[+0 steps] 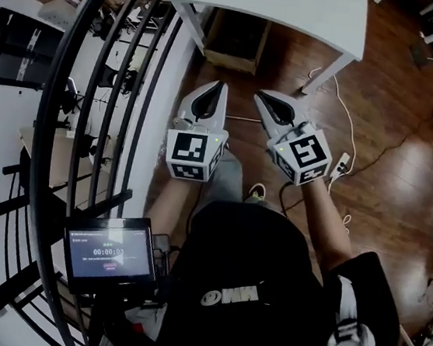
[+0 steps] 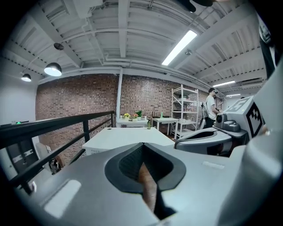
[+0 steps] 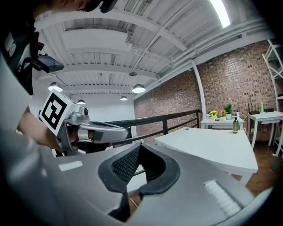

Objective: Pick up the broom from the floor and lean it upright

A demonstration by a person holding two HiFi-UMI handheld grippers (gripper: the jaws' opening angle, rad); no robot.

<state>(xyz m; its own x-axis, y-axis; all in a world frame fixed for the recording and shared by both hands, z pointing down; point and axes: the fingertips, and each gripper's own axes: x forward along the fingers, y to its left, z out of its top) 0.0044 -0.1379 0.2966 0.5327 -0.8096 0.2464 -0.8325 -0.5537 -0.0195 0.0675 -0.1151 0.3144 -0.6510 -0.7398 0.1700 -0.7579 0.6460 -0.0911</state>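
Note:
No broom shows in any view. Both grippers are held side by side above the wooden floor (image 1: 389, 174), in front of the person's body, each pointing slightly downward. My left gripper (image 1: 214, 87) has its jaws closed together with nothing between them; in its own view the tips (image 2: 142, 144) meet over the white table. My right gripper (image 1: 262, 96) is likewise shut and empty, and its tips (image 3: 140, 145) touch in the right gripper view.
A white table (image 1: 284, 4) stands just ahead with a cardboard box (image 1: 233, 41) beneath it. A black railing (image 1: 90, 114) runs along the left. A power strip with a white cable (image 1: 341, 162) lies on the floor at right. White shelves (image 2: 185, 110) and a person (image 2: 211, 106) are far off.

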